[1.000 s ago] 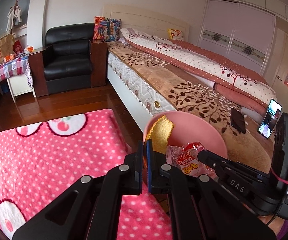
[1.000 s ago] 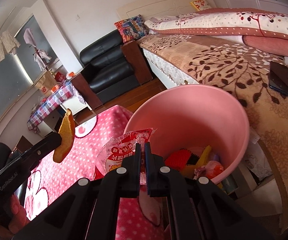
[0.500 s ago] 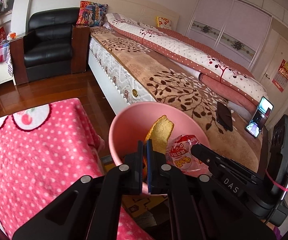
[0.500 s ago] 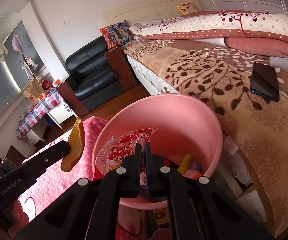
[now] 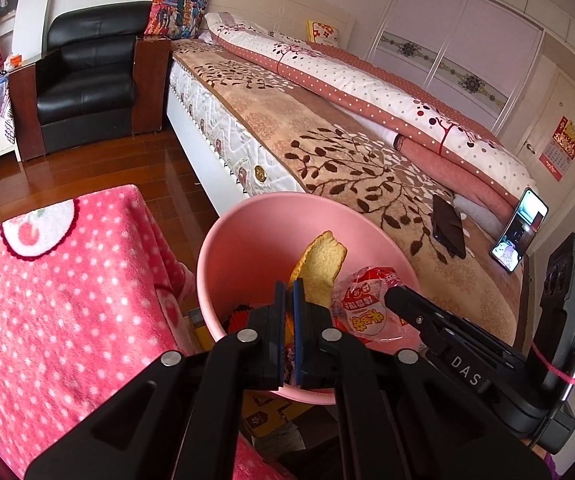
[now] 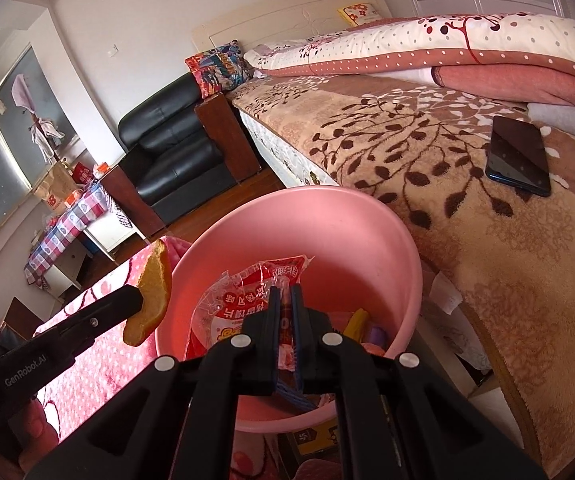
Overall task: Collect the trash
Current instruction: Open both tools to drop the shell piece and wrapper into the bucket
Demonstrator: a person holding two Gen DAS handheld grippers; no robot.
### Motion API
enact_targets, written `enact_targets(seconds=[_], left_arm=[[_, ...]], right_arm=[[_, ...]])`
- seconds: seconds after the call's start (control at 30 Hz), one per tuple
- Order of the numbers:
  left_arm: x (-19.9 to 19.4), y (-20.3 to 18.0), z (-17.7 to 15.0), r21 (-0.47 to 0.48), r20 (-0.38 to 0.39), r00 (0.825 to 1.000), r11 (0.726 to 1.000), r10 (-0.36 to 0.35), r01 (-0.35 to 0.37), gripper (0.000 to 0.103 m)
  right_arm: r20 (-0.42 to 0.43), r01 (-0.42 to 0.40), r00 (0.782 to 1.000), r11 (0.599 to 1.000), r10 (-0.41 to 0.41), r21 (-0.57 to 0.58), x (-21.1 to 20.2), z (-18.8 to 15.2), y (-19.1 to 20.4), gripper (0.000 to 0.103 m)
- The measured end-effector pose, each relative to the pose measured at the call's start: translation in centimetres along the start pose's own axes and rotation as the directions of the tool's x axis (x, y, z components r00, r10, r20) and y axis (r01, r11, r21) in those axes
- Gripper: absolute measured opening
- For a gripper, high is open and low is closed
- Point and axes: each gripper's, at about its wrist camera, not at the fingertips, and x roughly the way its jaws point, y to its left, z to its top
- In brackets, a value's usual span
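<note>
While the left gripper [image 5: 289, 286] stays clamped on a slice of bread [image 5: 319, 270] over the pink bucket [image 5: 239, 240], the right gripper's [image 6: 284, 294] jaws are opening around a red-and-clear snack wrapper [image 6: 243, 292] above the same bucket.

The round pink plastic bin [image 5: 223, 248] stands between the pink dotted fleece cloth [image 5: 67, 280] at nine o'clock and the leaf-patterned bed [image 5: 327, 148] at two o'clock; the black leather armchair [image 5: 87, 80] sits at eleven.

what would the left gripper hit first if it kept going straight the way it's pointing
Probably the inner far wall of the pink bin: the left gripper, holding the bread slice, points into its mouth. Depth is unclear.
</note>
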Motion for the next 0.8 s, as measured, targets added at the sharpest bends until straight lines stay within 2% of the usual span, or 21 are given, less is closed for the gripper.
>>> enact_targets(seconds=[0.27,0.4,0.6,0.8], left_arm=[[0.0,-0.2,0.2,-0.002,-0.004,1.0,1.0,-0.031,0.03,0.005],[-0.5,-0.4,0.2,0.004,0.009,0.999,0.999,-0.05,0.05,0.024],[-1.3,-0.5,0.2,0.009,0.022,0.999,0.999,-0.043,0.043,0.025],[-2.7,-0.7,-0.1,0.013,0.038,0.999,0.999,-0.036,0.036,0.025]], right_arm=[[0.004,-0.001,1.0,1.0,0.001,0.004,0.0,0.1,-0.2,0.011],[0.008,0.006,1.0,1.0,-0.006,0.003,0.0,0.3,-0.3,0.015],[0.007,-0.002,1.0,1.0,0.002,-0.002,-0.2,0.2,-0.1,0.02],[0.018,0.006,1.0,1.0,-0.005,-0.018,-1.0,0.1,0.7,0.021]])
